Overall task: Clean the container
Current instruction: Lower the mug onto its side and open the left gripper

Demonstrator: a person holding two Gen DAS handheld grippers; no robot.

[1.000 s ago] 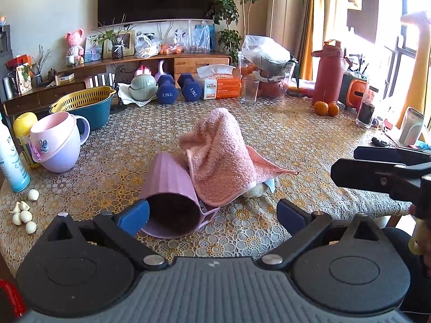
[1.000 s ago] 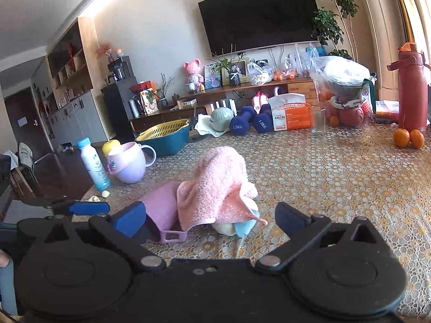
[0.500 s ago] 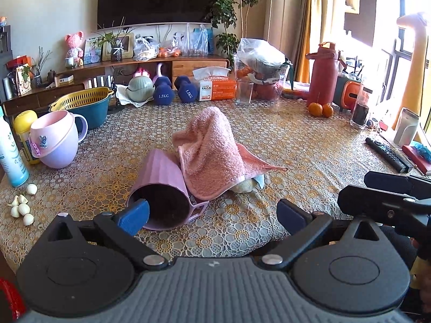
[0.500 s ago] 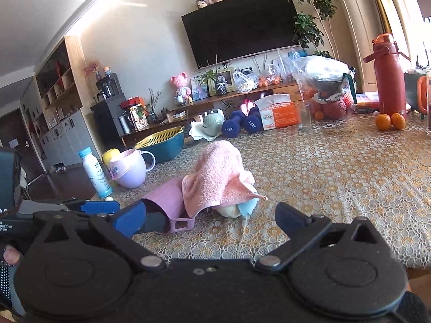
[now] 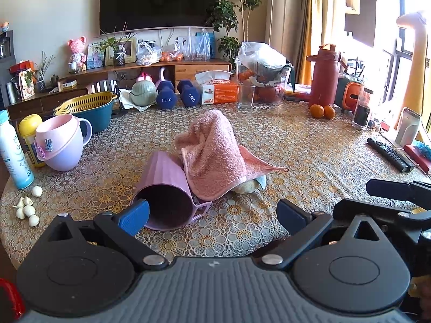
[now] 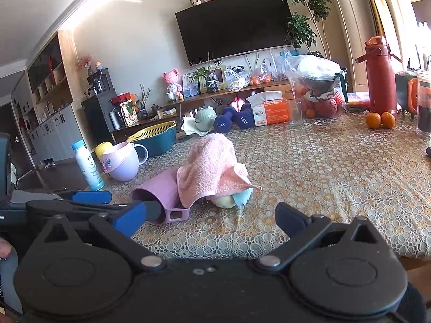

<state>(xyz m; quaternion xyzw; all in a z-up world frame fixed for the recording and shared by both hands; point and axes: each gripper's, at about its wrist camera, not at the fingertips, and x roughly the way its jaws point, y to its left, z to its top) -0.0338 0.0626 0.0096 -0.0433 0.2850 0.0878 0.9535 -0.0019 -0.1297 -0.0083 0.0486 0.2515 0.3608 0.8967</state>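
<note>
A purple ribbed cup (image 5: 164,185) lies on its side on the lace-covered table (image 5: 309,148), with its dark mouth facing me. A pink towel (image 5: 212,156) is draped in a heap over its far right side and covers a pale sponge (image 5: 246,185). My left gripper (image 5: 212,216) is open just short of the cup, its left blue pad (image 5: 133,216) in front of the rim. In the right wrist view the cup (image 6: 159,188), towel (image 6: 210,169) and sponge (image 6: 229,200) lie ahead of my open right gripper (image 6: 208,219). Neither gripper holds anything.
At the left stand a lilac mug (image 5: 62,148), a white bottle (image 5: 13,156), garlic cloves (image 5: 27,207) and a blue basin with a yellow colander (image 5: 86,110). Dumbbells (image 5: 177,95), a red flask (image 5: 323,78), oranges (image 5: 322,111) and a remote (image 5: 390,154) line the back and right.
Both grippers have drawn back a little from the cup and towel, and the right wrist view now sits lower near the table's front edge. Cup and towel have not moved.
</note>
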